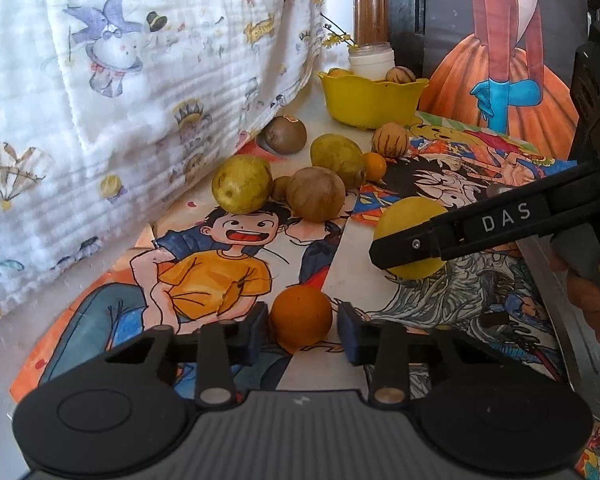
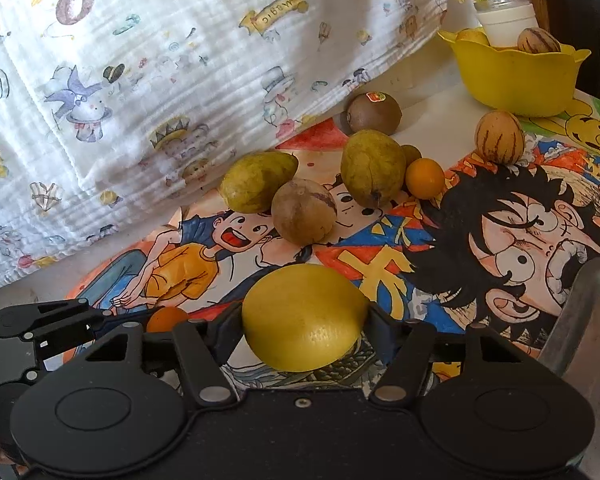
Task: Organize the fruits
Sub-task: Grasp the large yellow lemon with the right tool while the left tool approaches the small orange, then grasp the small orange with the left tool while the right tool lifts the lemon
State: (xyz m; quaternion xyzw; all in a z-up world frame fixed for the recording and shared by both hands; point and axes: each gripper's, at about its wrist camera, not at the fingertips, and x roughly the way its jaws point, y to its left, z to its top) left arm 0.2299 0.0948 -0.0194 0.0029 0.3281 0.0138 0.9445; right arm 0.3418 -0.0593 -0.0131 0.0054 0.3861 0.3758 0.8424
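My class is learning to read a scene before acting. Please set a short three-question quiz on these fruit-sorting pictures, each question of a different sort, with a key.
1. True or false: the yellow bowl is empty.
2. Which fruit sits between the left tongs? A. an orange B. a banana C. an apple
3. Fill in: the right tongs sit either side of a yellow ____.

Key
1. False: a striped fruit shows above its rim.
2. A
3. lemon
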